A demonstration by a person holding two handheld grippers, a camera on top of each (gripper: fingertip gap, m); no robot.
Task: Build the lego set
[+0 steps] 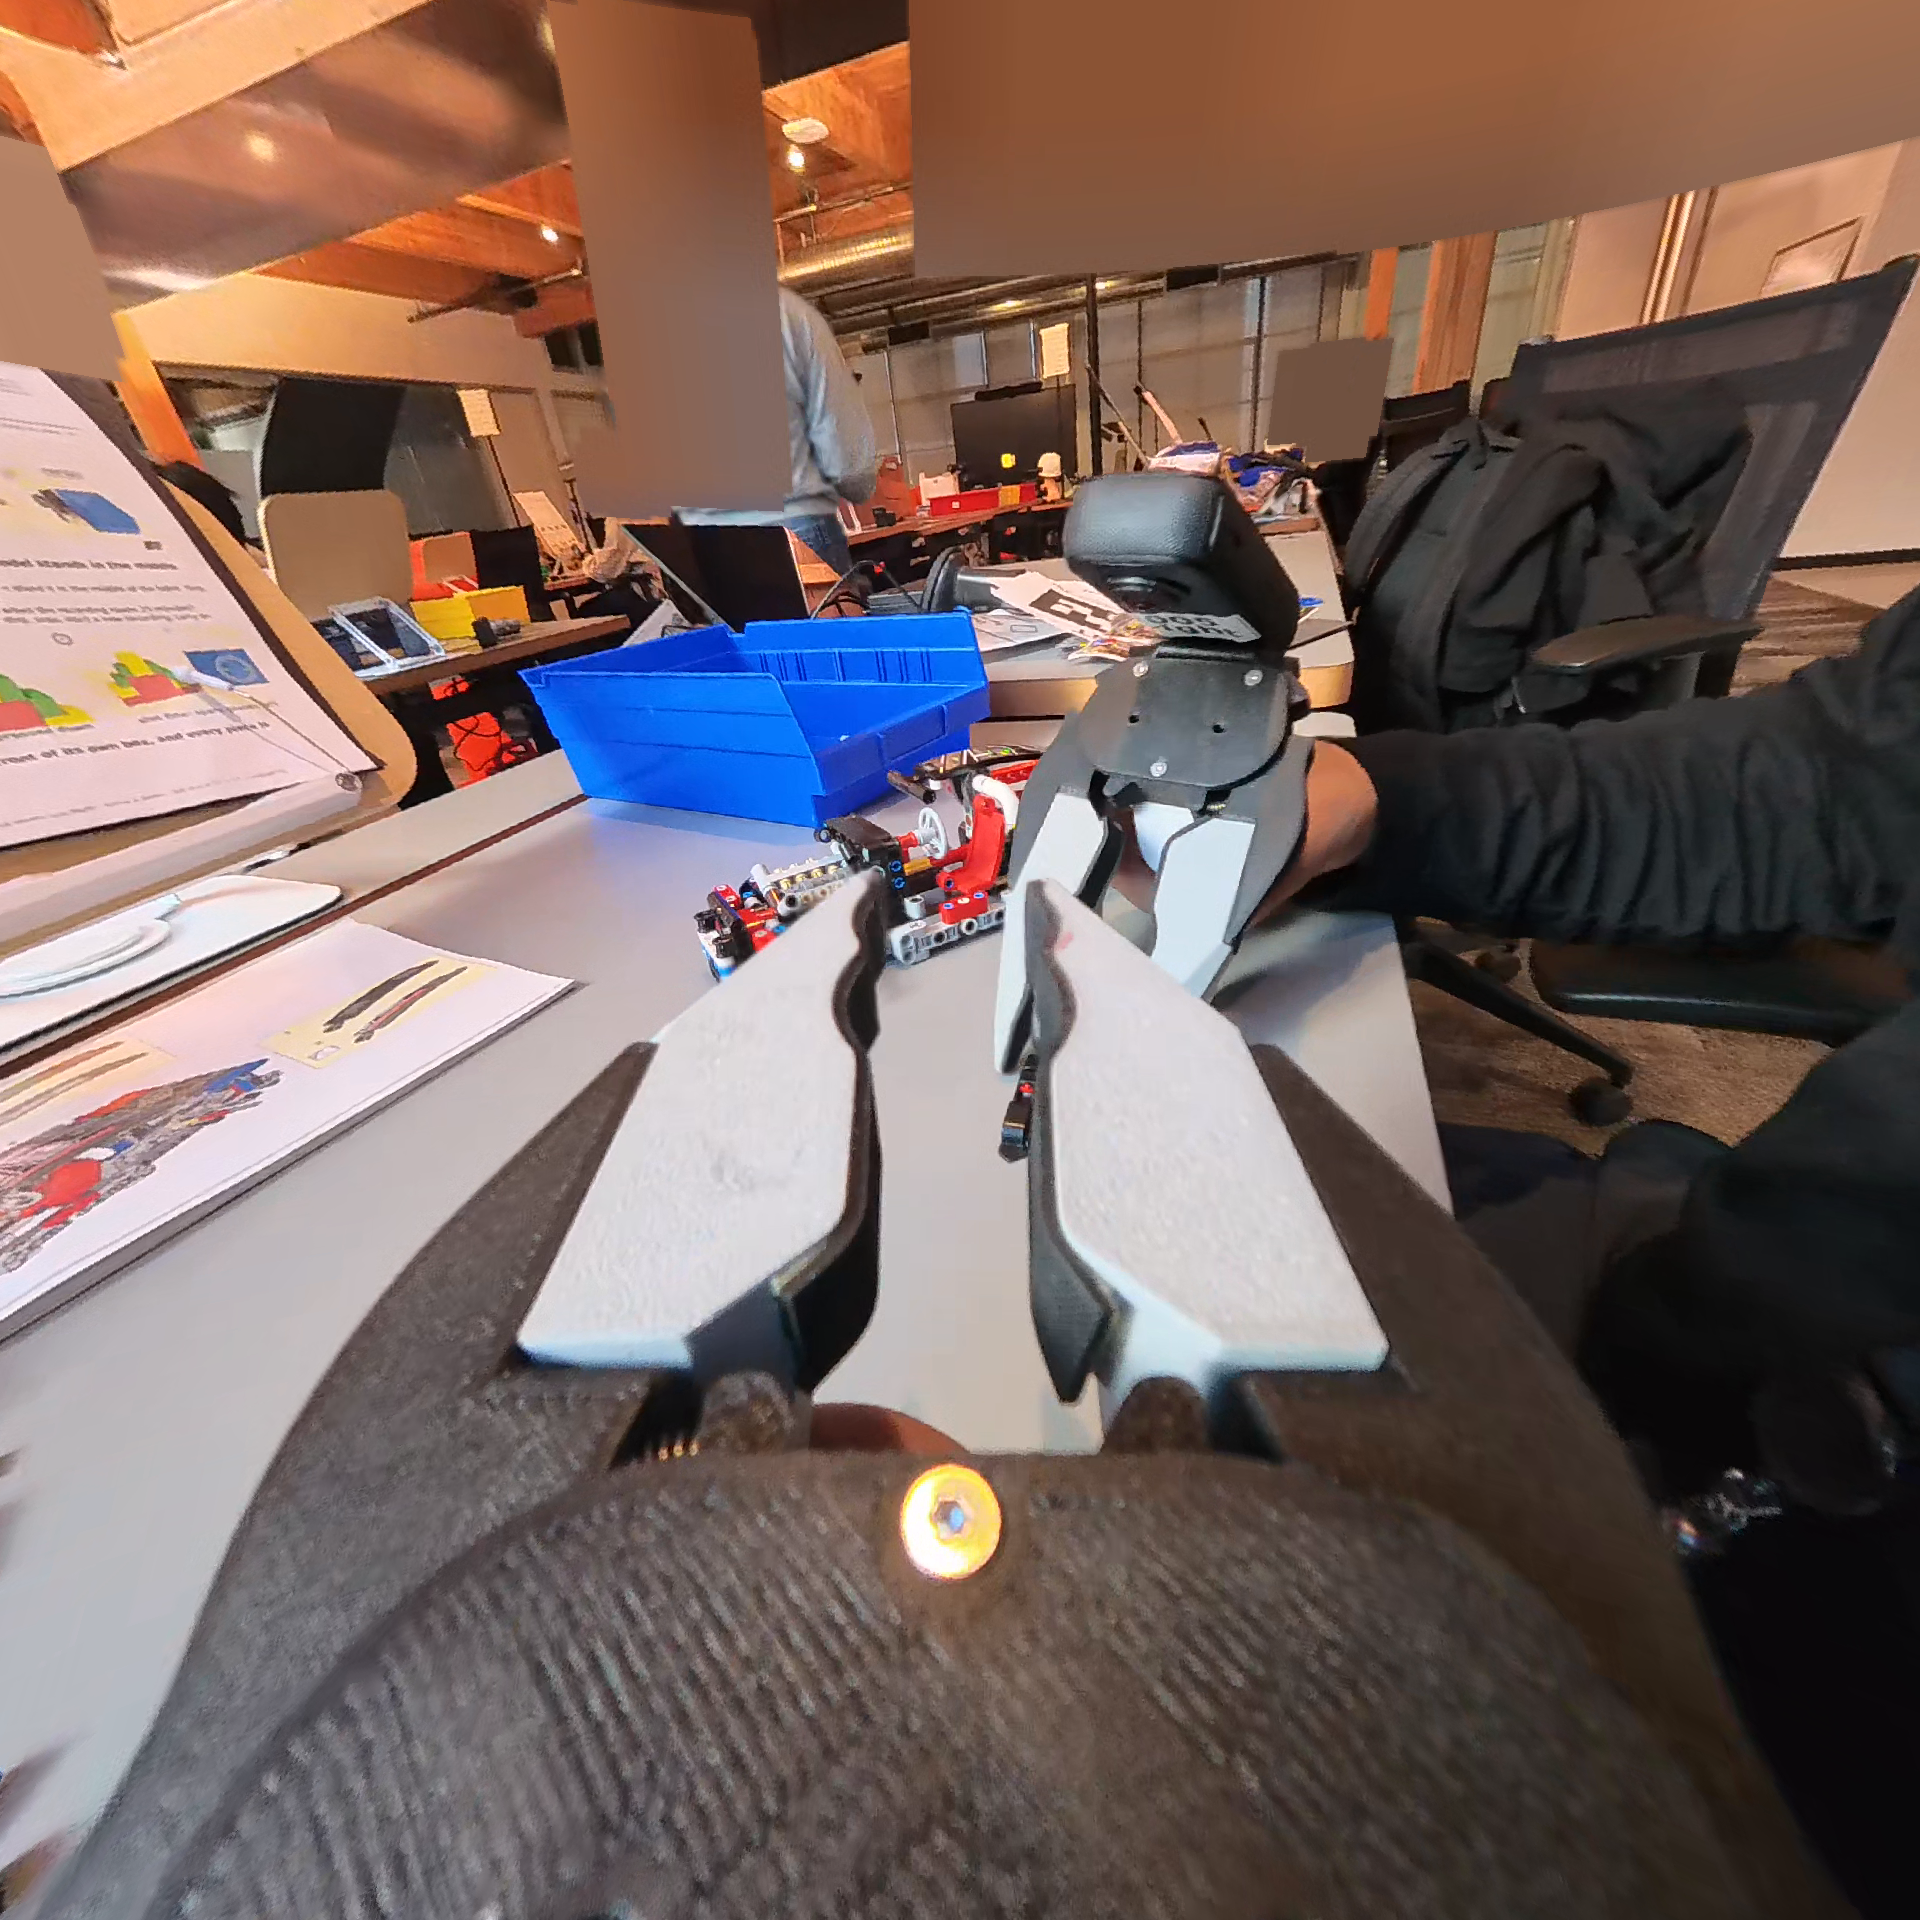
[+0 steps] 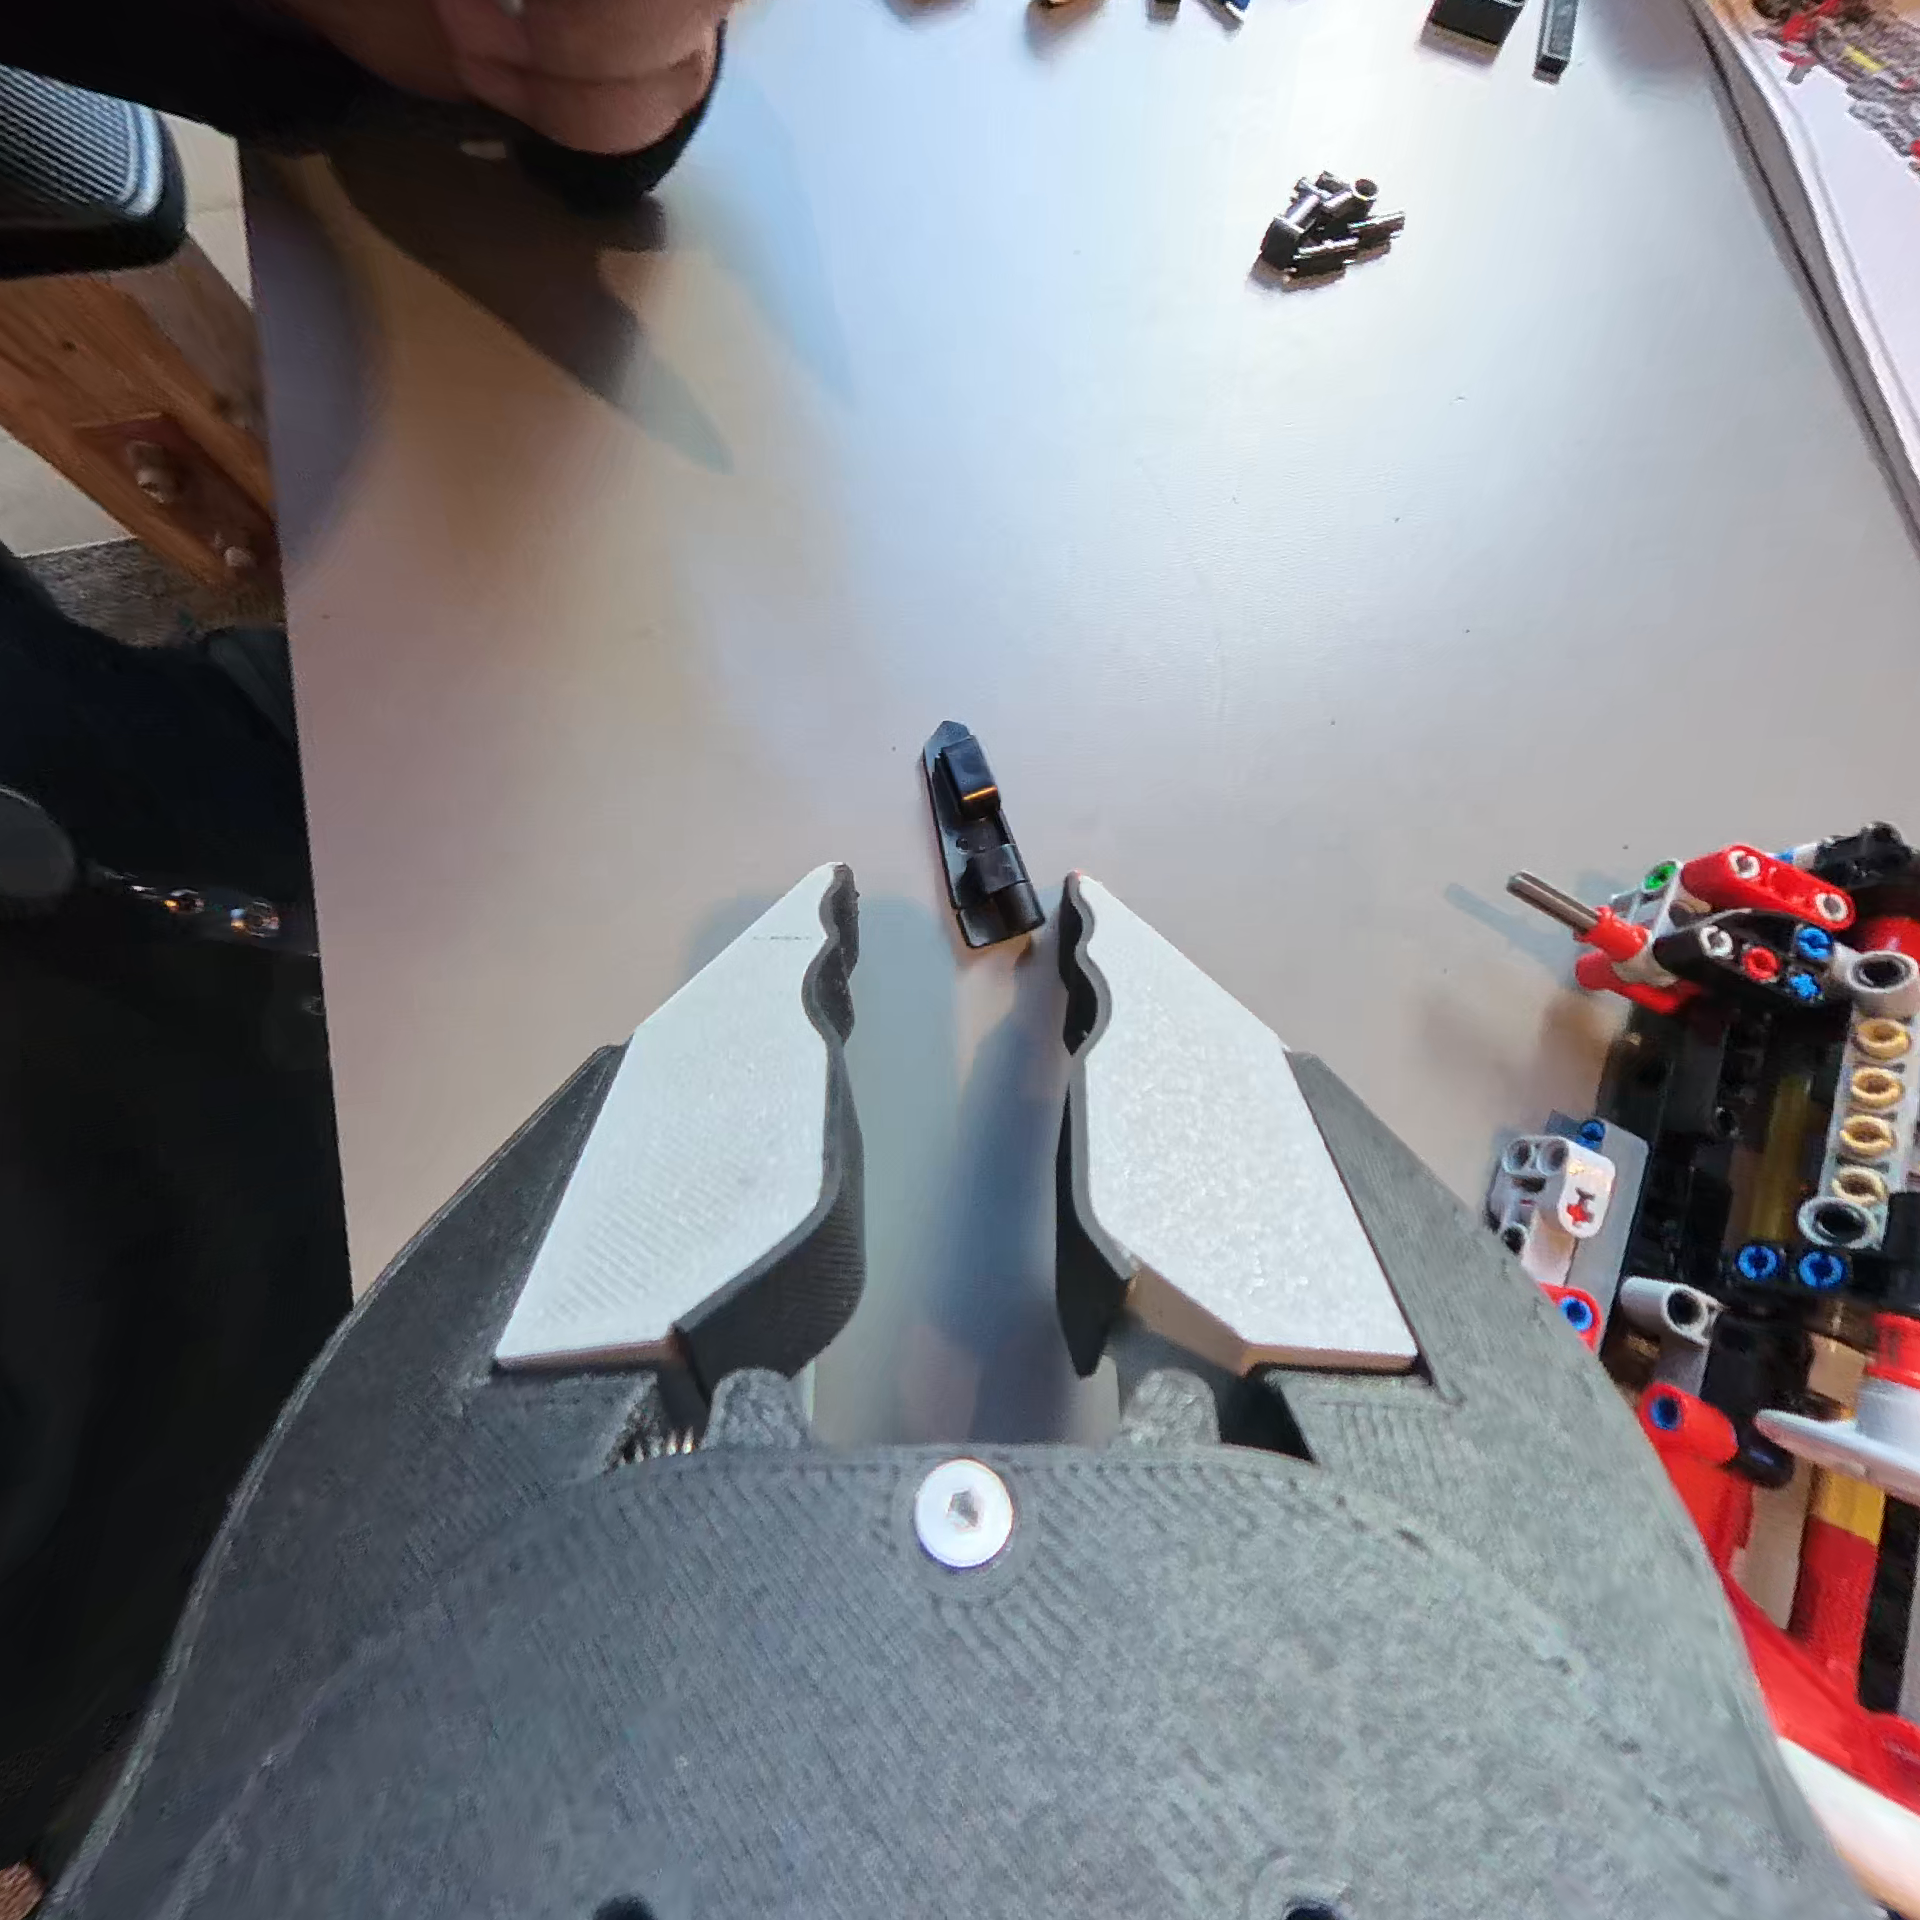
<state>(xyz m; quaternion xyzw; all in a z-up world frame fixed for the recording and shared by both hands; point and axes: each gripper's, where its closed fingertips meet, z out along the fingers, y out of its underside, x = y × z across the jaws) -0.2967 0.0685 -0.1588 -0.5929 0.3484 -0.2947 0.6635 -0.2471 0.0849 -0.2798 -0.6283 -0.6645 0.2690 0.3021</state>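
The right gripper hangs with fingers apart and empty; a small black piece lies on the grey table just ahead of its tips. The partly built lego model sits to its right. The left gripper is also spread, holding nothing.

The left gripper's right finger hid most of the small black piece. Right of the right gripper's fingers, the frame edge cut off the red-and-black lego model. Loose parts beyond the fingertips were cropped at the top.
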